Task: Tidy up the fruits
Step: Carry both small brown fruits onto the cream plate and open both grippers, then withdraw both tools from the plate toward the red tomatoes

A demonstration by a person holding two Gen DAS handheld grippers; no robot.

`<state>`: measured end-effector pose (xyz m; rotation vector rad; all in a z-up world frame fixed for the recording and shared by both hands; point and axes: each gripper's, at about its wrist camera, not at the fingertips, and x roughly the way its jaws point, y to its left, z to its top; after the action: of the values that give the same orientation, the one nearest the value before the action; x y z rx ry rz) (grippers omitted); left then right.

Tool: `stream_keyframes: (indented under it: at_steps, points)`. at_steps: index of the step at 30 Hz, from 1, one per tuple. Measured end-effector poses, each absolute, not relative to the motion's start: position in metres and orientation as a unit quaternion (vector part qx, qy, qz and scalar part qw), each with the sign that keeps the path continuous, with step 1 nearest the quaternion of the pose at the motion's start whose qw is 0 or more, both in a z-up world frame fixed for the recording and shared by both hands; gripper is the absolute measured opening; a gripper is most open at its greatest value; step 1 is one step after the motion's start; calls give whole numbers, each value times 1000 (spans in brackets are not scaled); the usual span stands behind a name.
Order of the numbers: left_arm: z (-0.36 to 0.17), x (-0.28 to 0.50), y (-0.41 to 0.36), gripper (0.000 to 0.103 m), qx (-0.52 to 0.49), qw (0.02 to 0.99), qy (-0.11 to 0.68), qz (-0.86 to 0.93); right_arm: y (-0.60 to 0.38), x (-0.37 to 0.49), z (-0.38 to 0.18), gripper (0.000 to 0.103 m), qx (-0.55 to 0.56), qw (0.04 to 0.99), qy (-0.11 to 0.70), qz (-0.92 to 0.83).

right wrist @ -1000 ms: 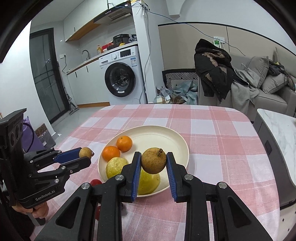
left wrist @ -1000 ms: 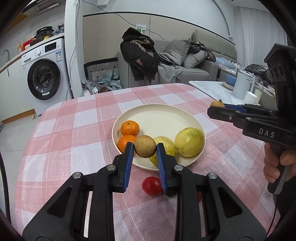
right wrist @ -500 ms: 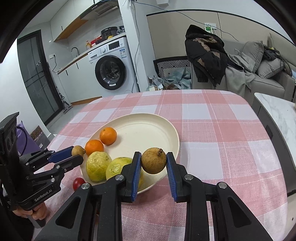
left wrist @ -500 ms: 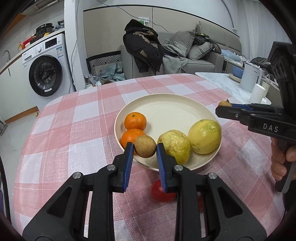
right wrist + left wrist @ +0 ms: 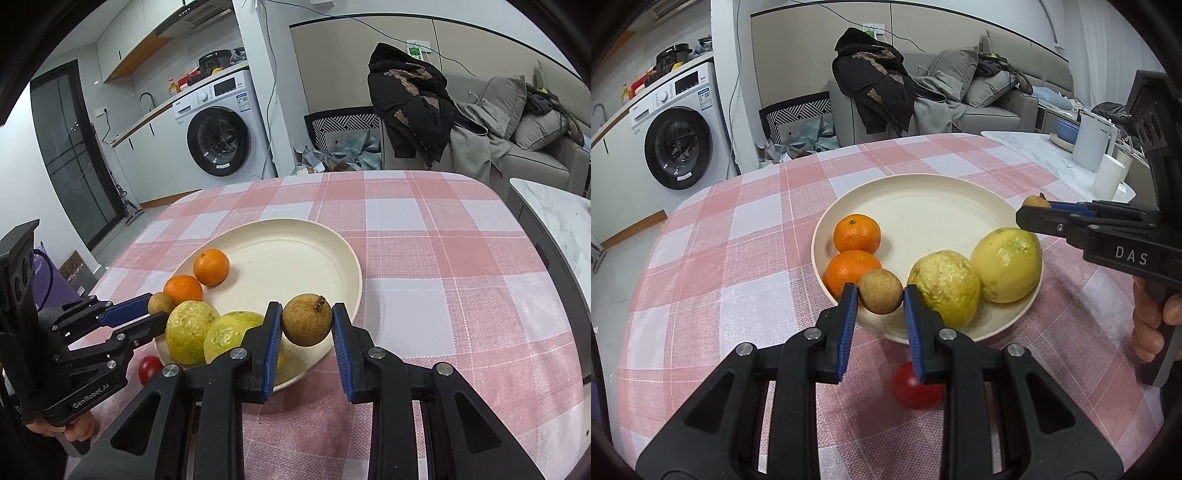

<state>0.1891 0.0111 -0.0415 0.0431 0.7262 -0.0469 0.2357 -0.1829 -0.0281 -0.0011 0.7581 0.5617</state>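
A cream plate (image 5: 923, 206) on the pink checked tablecloth holds two oranges (image 5: 857, 233) and two yellow-green fruits (image 5: 1006, 264). My left gripper (image 5: 880, 301) is shut on a small brown round fruit (image 5: 880, 291), held over the plate's near rim beside the nearer orange. My right gripper (image 5: 306, 320) is shut on a larger brown fruit with a stem (image 5: 307, 319), held over the plate's right rim (image 5: 354, 273). A red tomato (image 5: 916, 386) lies on the cloth below the left gripper. It also shows in the right wrist view (image 5: 149, 369).
The tablecloth (image 5: 443, 258) spreads wide to the right of the plate. A white marble side table (image 5: 1052, 155) with a white kettle (image 5: 1091, 142) stands at the right. A washing machine (image 5: 679, 144) and a sofa (image 5: 960, 99) are beyond the table.
Both grippers have moved down and closer to the plate with their brown fruits held. The left one now sits at the rim beside the nearer orange.
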Motion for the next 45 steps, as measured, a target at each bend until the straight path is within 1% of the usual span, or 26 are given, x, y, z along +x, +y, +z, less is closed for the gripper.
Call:
stream_keyframes:
  at_steps: [8,9,11,14,15,16,17,19,20,22,24,25,26,29,35,45]
  points:
    - [-43,189,11,23,22,934,355,-22,-183,237,-30,28,2,891,366,269]
    - [-43,189,12,23,21,934,355,-20,-184,237,-30,32,2,891,366,268]
    - [-44,189,14,23,14,935,354,-20,-187,237,-29,33,13,890,362,277]
    - [-44,186,20,24,-1,934,356,-22,-192,234,-23,38,21,896,347,276]
    - [-44,185,22,28,-4,934,357,-21,-193,233,-20,41,22,899,342,273]
    - [-44,184,24,38,-5,934,357,-18,-195,232,-18,47,25,899,341,274]
    - [-44,183,25,44,-6,934,357,-14,-197,231,-17,50,27,899,339,276]
    - [-42,178,29,63,-13,936,351,-9,-199,228,-15,59,24,902,335,272]
    - [-40,174,31,67,-16,937,348,-7,-199,225,-14,64,17,903,334,268]
    - [-35,167,34,85,-23,939,342,-4,-199,222,-13,91,10,904,334,266]
    - [-30,158,37,90,-30,942,334,0,-201,216,-11,98,10,904,332,270]
    - [-28,153,38,98,-32,943,330,2,-201,214,-10,101,9,903,332,272]
    - [-25,149,38,103,-33,944,328,5,-201,211,-10,102,7,903,332,273]
    - [-18,131,38,102,-31,950,311,8,-197,201,-9,103,-10,900,331,283]
    - [-16,106,33,102,-30,950,309,5,-184,182,-19,103,-57,892,343,290]
    - [-23,99,29,102,-25,947,321,12,-166,169,-35,103,-107,871,368,308]
